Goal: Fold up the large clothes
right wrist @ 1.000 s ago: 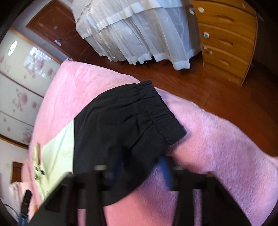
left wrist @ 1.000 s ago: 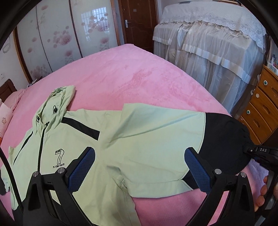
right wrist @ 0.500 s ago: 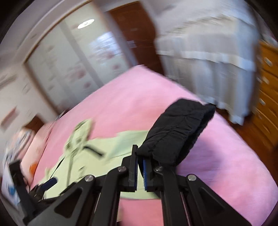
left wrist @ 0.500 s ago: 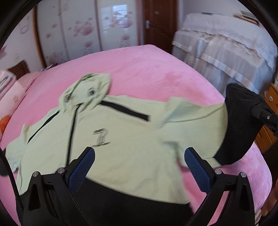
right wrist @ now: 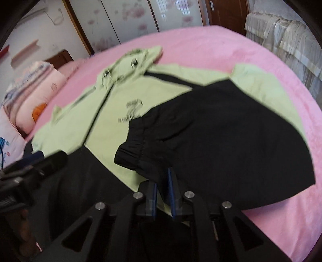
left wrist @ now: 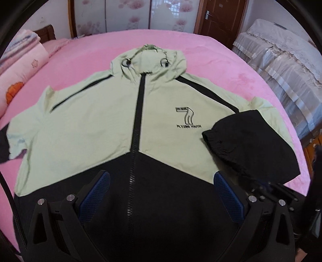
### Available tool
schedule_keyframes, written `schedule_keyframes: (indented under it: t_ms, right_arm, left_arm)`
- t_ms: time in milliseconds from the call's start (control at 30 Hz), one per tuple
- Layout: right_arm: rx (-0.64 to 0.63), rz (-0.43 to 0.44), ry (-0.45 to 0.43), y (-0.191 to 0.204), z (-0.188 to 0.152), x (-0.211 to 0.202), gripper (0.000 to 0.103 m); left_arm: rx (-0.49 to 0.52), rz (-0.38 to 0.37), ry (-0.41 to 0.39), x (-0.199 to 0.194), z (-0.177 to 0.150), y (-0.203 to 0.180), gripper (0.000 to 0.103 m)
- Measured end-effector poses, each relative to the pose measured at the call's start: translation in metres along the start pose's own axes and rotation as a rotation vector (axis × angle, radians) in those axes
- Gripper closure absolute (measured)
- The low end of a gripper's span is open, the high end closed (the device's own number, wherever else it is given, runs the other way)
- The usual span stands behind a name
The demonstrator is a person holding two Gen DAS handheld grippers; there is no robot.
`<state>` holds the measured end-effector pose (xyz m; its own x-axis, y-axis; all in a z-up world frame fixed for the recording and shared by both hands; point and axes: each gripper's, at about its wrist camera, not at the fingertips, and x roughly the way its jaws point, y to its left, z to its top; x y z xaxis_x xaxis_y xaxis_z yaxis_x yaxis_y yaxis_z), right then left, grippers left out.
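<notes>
A light green and black hooded jacket (left wrist: pixel 96 125) lies front up on the pink bed (left wrist: pixel 211 52), hood at the far end. Its right sleeve (left wrist: pixel 251 141), black at the cuff, is folded in over the chest beside the "7" logo. My left gripper (left wrist: pixel 161 187) is open and empty above the black hem. My right gripper (right wrist: pixel 162 182) is shut on the black sleeve (right wrist: pixel 221 133) near its elastic cuff (right wrist: pixel 130 149). It also shows blurred in the left wrist view (left wrist: pixel 271 189). The left sleeve (left wrist: pixel 12 137) lies spread at the left.
Folded pink quilts (left wrist: pixel 18 66) are stacked at the bed's left head end. A lace-covered piece of furniture (left wrist: pixel 285 54) and a wooden door (left wrist: pixel 219 18) stand at the right. Floral wardrobe doors (left wrist: pixel 124 14) line the far wall.
My right gripper lifted the black sleeve end off the bed's right edge and carried it left over the jacket body. My left gripper swung round to the hem, still open.
</notes>
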<state>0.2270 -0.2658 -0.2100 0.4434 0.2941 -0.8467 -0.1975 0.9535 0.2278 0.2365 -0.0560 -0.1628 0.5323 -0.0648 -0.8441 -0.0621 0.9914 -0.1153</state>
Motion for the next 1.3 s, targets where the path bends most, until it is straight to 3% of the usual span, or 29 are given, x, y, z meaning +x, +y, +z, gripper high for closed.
schedule_keyframes:
  t_ms: [100, 267, 433, 533, 733, 867, 1067, 1133, 1167, 1200, 1233, 1300]
  right_arm:
    - [0.025, 0.026, -0.001, -0.007, -0.006, -0.005, 0.091]
    - [0.04, 0.017, -0.029, -0.009, -0.02, -0.023, 0.089]
    - [-0.021, -0.054, -0.048, 0.003, -0.037, -0.023, 0.071]
    - [-0.079, -0.075, -0.062, 0.015, -0.04, -0.022, 0.055]
    - [-0.157, -0.133, -0.081, 0.025, -0.055, -0.037, 0.053]
    - [-0.097, -0.101, -0.082, 0.012, -0.066, -0.055, 0.053]
    - [0.035, -0.011, -0.085, -0.013, -0.075, -0.074, 0.053]
    - [0.056, -0.015, -0.082, -0.021, -0.076, -0.075, 0.053]
    - [0.063, -0.015, -0.08, -0.023, -0.076, -0.075, 0.053]
    - [0.073, -0.014, -0.079, -0.025, -0.078, -0.076, 0.053]
    - [0.086, -0.015, -0.076, -0.029, -0.078, -0.076, 0.053]
    - [0.109, -0.014, -0.069, -0.035, -0.078, -0.074, 0.053]
  left_arm:
    - [-0.008, -0.075, 0.035, 0.012, -0.002, -0.004, 0.001]
    - [-0.045, -0.28, 0.108, 0.032, 0.001, -0.019, 0.001]
    - [-0.124, -0.445, 0.221, 0.055, -0.002, -0.031, 0.001]
    - [-0.131, -0.474, 0.231, 0.059, -0.002, -0.038, 0.001]
    - [-0.162, -0.548, 0.269, 0.067, -0.004, -0.053, 0.005]
    - [-0.191, -0.6, 0.295, 0.076, -0.009, -0.061, 0.014]
    - [-0.224, -0.618, 0.325, 0.086, -0.013, -0.076, 0.015]
    - [-0.239, -0.624, 0.328, 0.089, -0.012, -0.081, 0.023]
    - [-0.246, -0.63, 0.331, 0.091, -0.011, -0.085, 0.044]
    - [-0.249, -0.641, 0.341, 0.093, -0.01, -0.089, 0.079]
    - [-0.247, -0.65, 0.365, 0.096, -0.009, -0.093, 0.093]
    - [-0.225, -0.634, 0.392, 0.096, -0.006, -0.105, 0.095]
